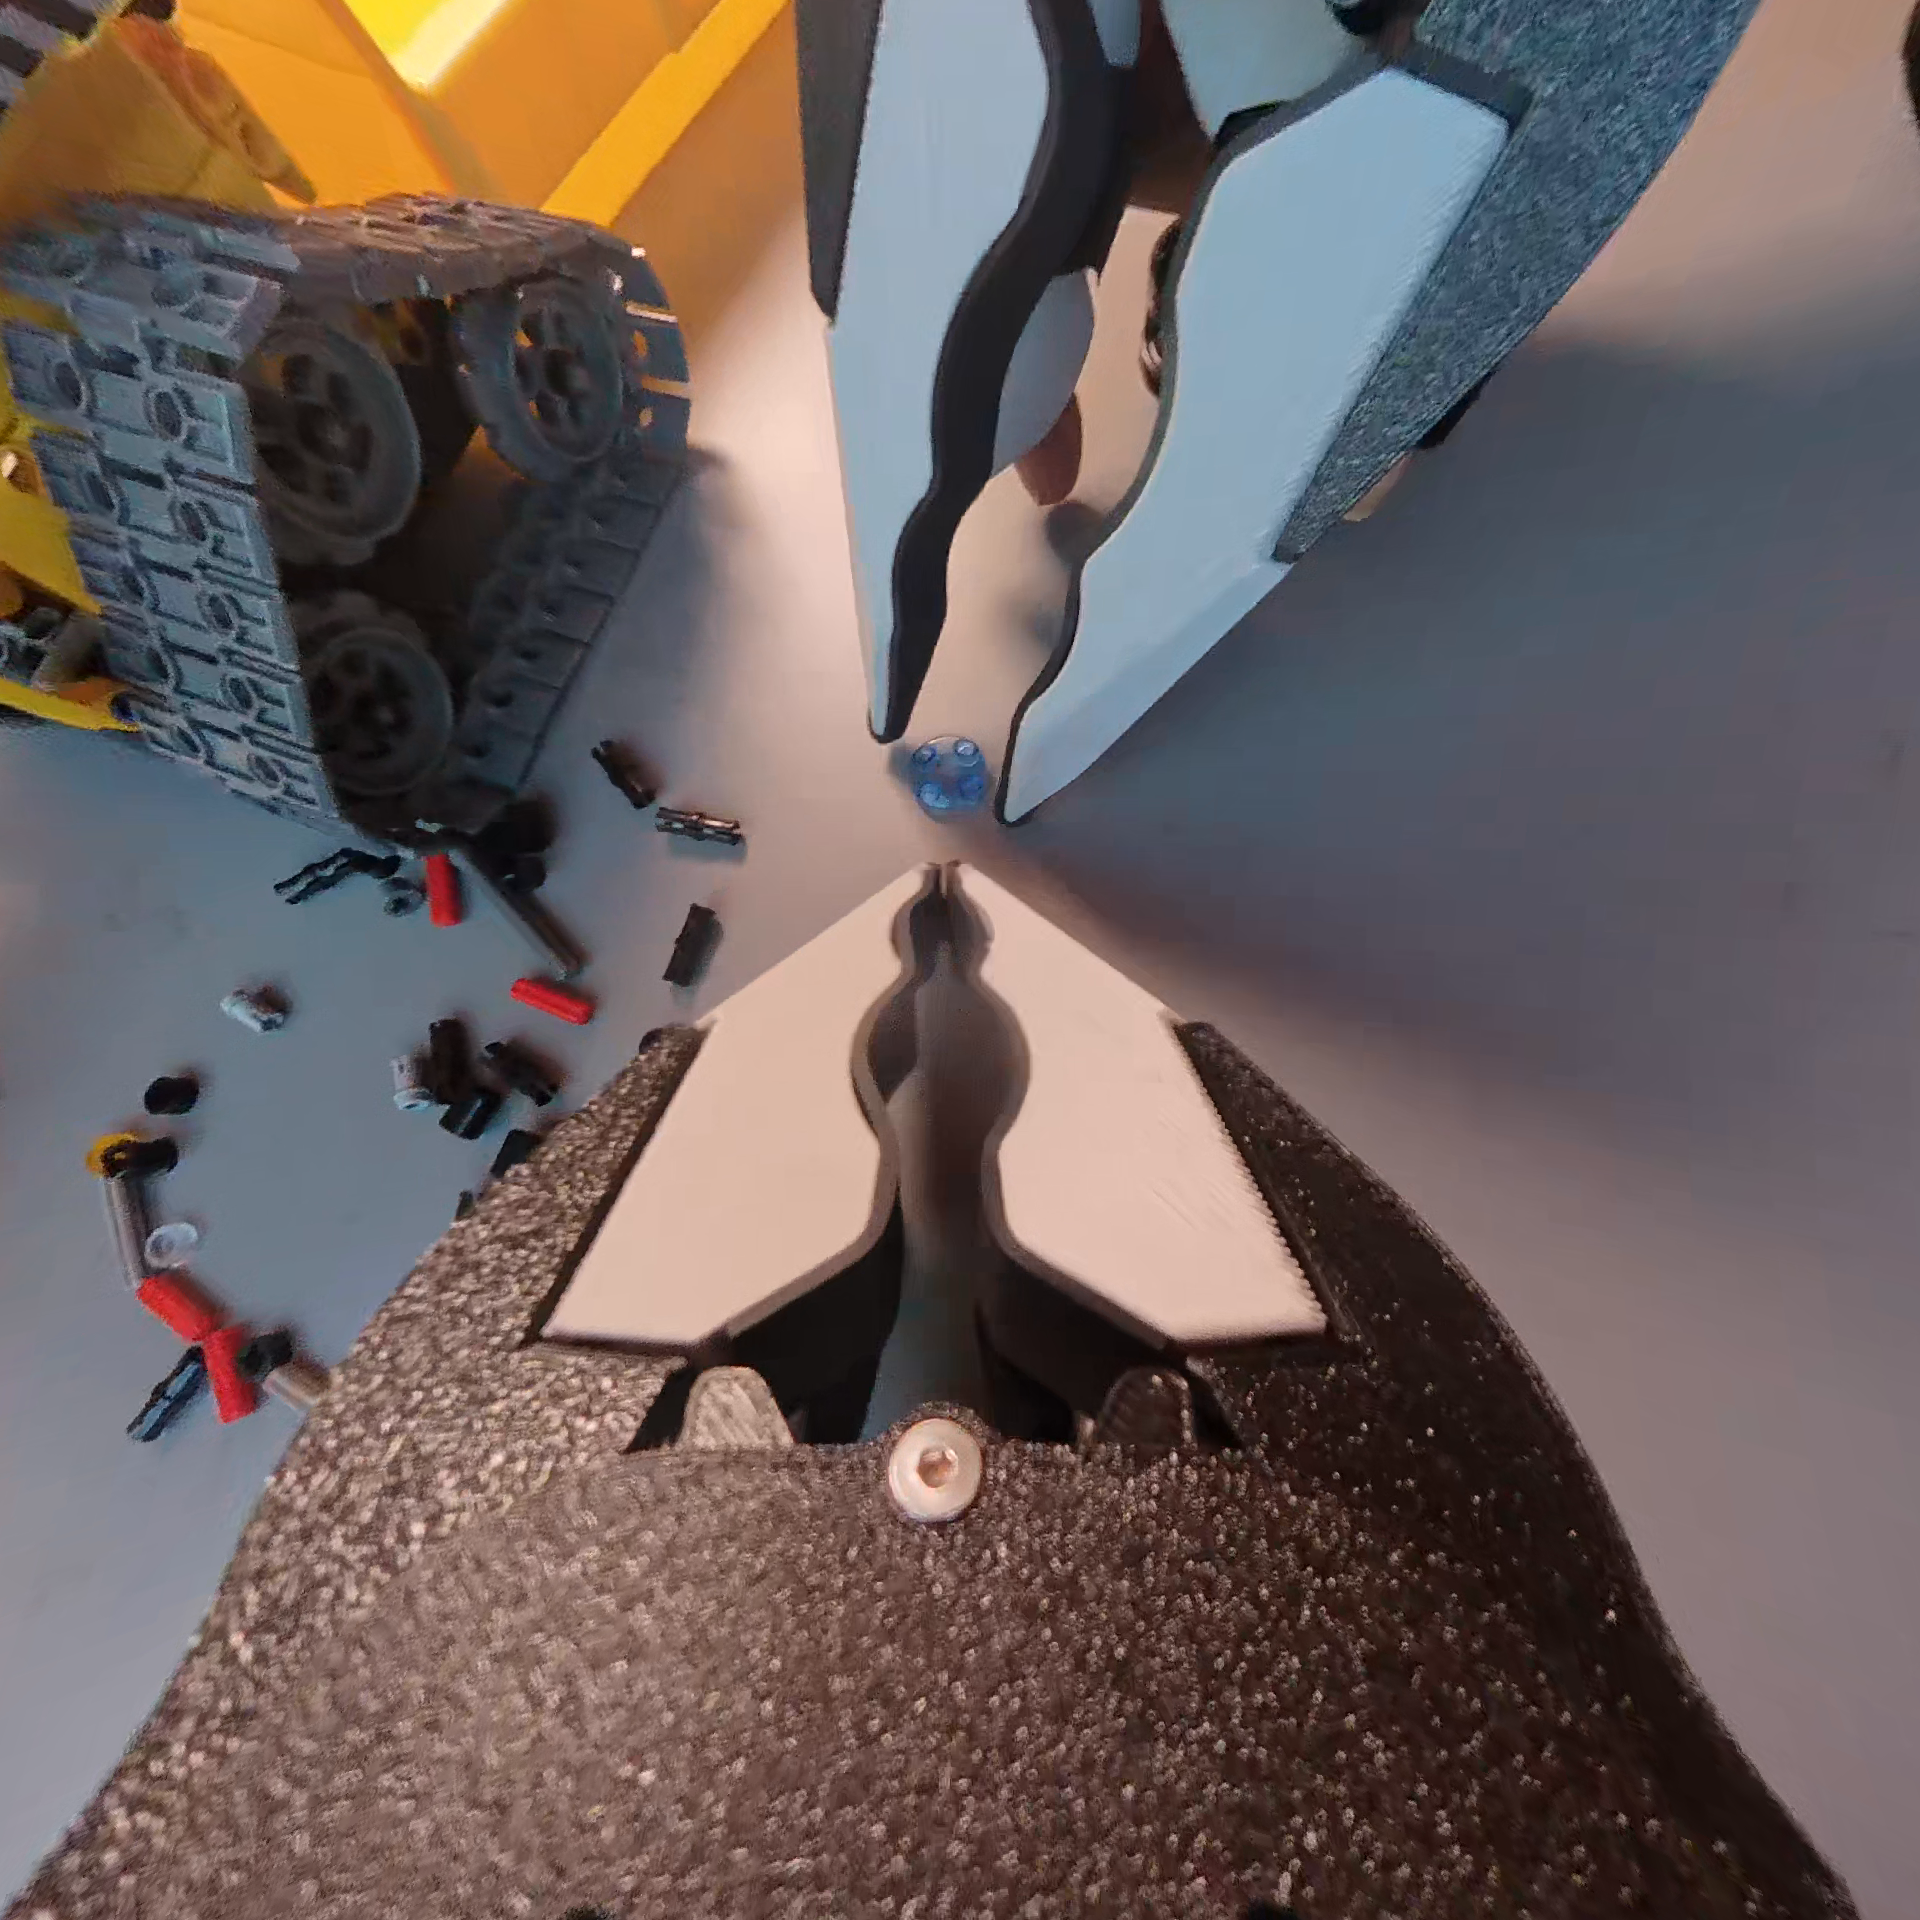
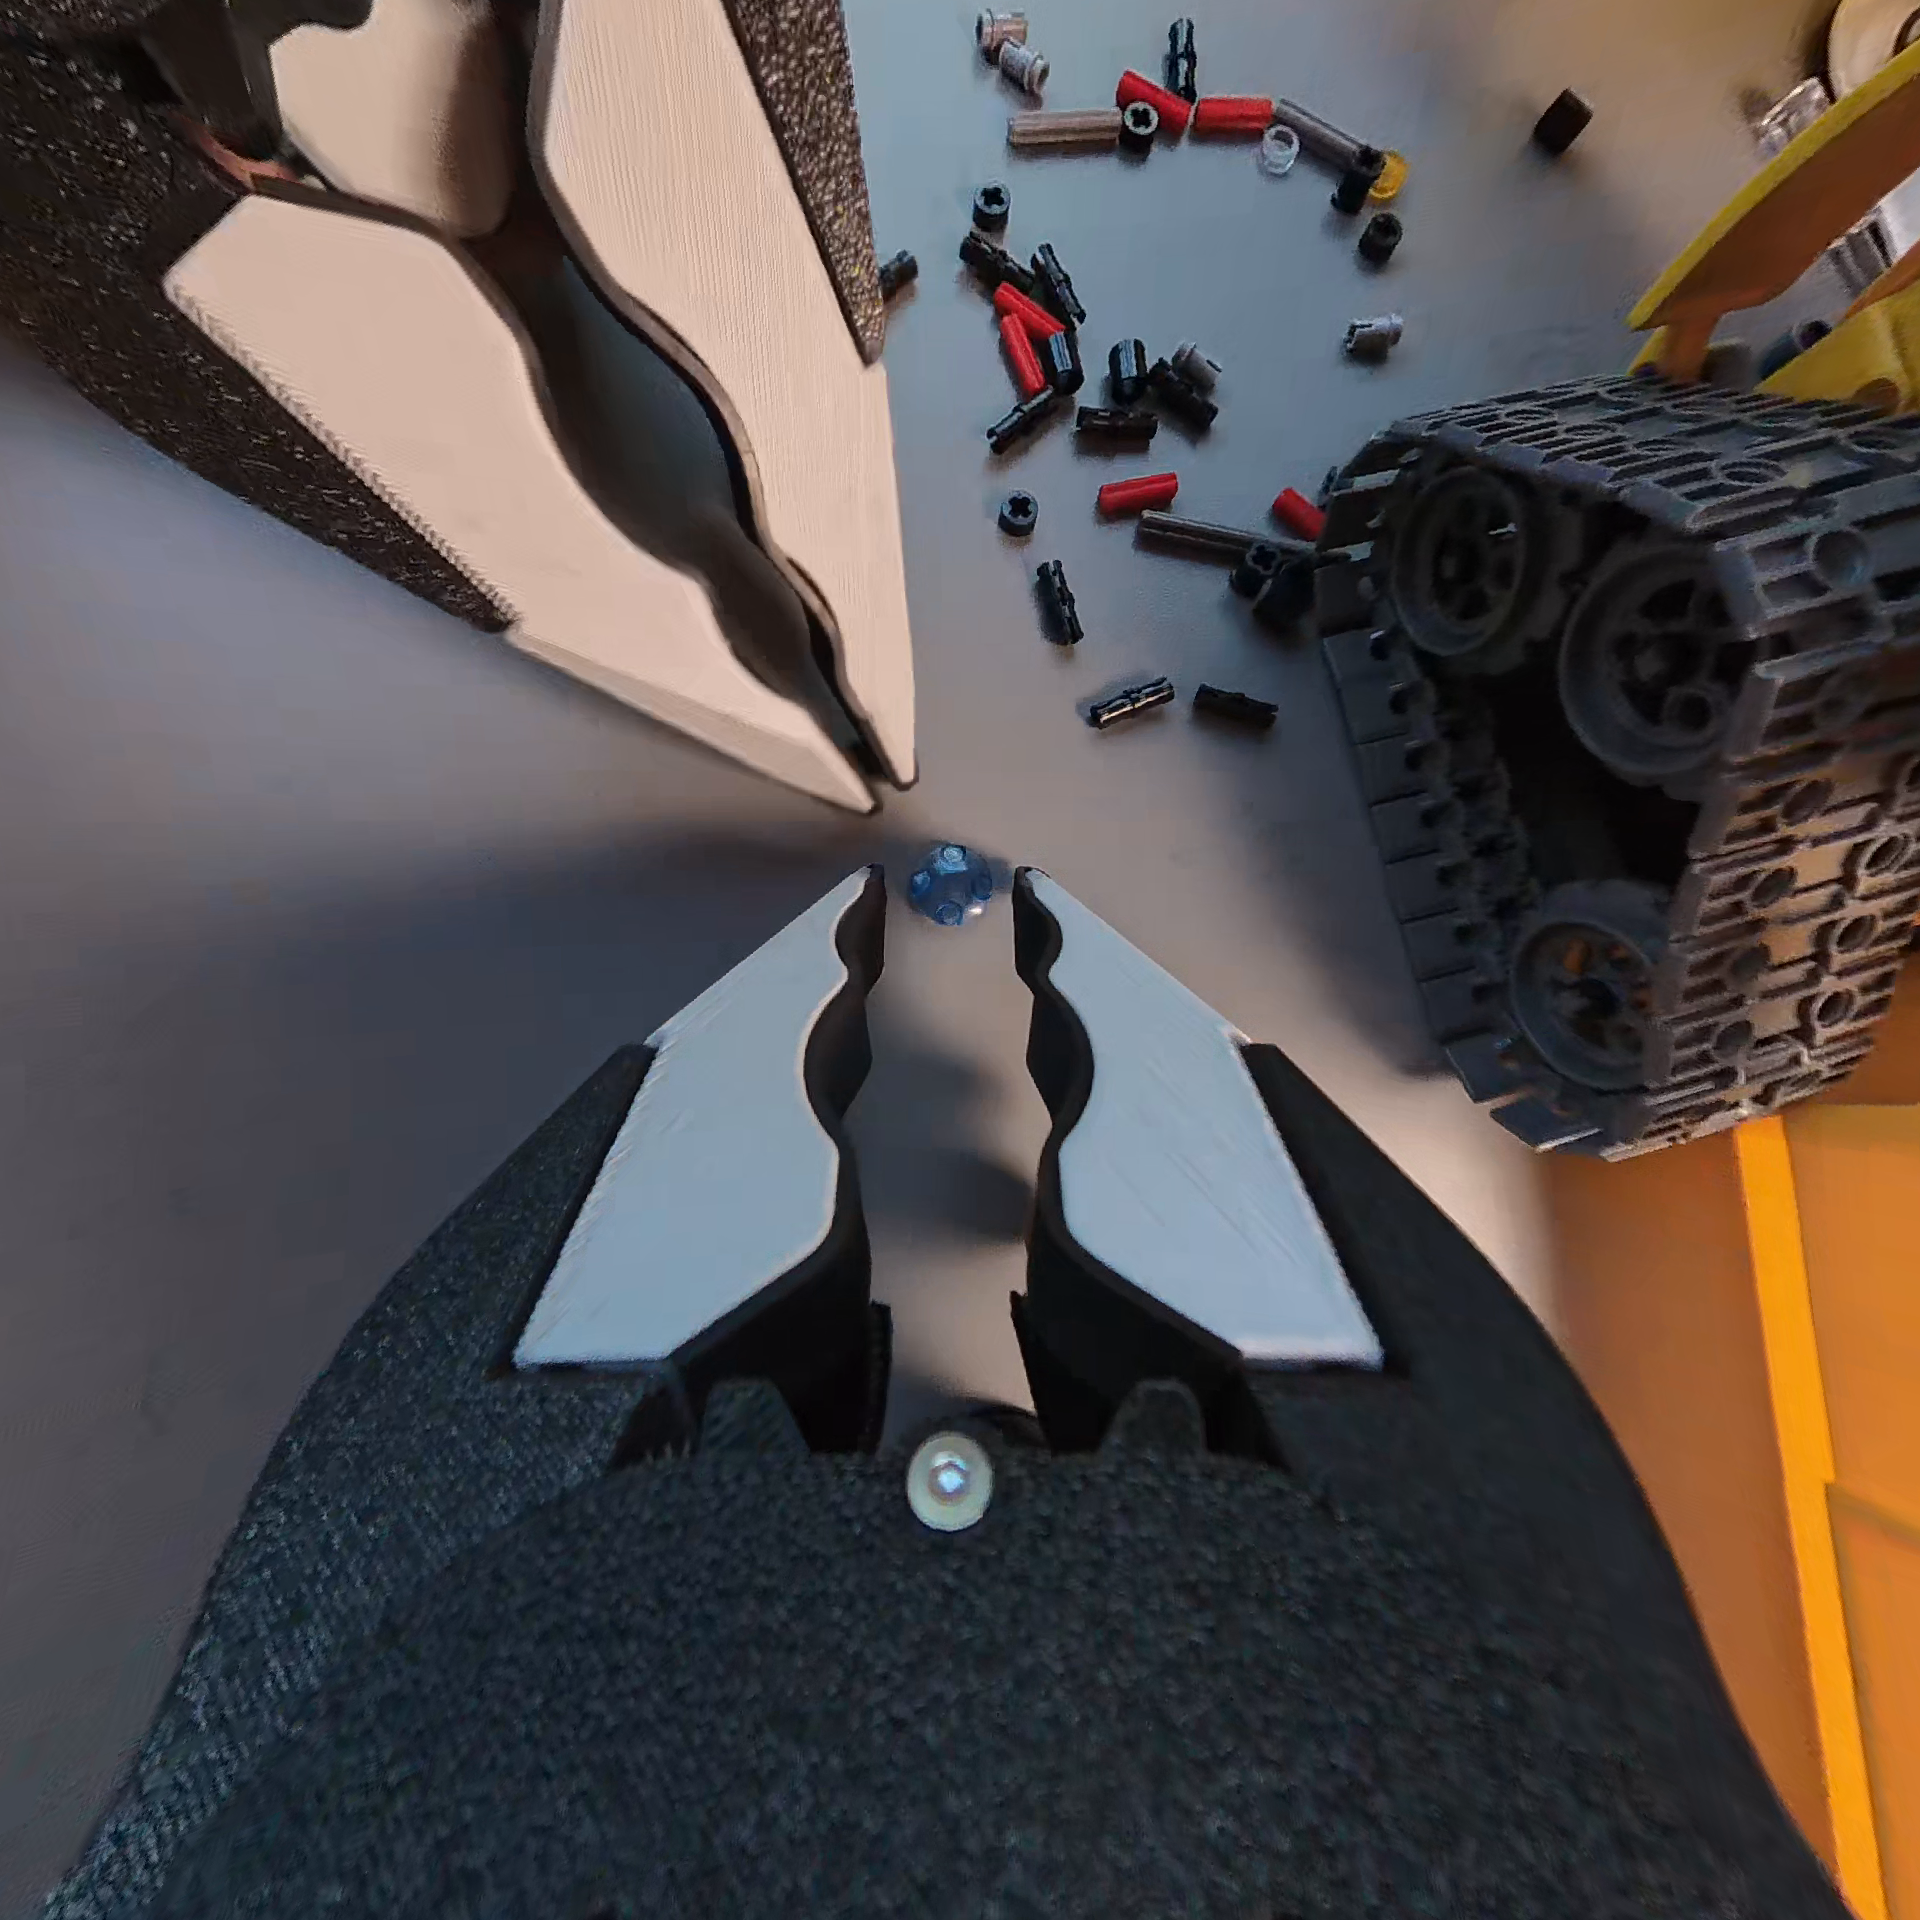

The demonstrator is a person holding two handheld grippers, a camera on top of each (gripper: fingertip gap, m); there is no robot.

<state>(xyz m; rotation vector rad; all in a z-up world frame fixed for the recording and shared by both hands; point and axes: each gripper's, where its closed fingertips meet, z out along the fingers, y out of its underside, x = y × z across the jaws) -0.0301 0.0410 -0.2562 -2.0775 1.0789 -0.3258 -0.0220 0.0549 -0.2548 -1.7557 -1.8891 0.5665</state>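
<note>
Right gripper (image 2: 948, 883) jaws apart, straddling small translucent blue round studded plastic piece (image 2: 950, 884) at its fingertips, piece lying on grey table (image 2: 312, 935). Left gripper (image 1: 943, 871) pinched closed, empty, tips just beside piece.

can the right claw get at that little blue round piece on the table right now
Probably yes. The right claw is open, its tips either side of the blue round stud plate lying on the grey table, nothing between them. The left claw is shut just beyond the piece, close but apart from it.
</note>
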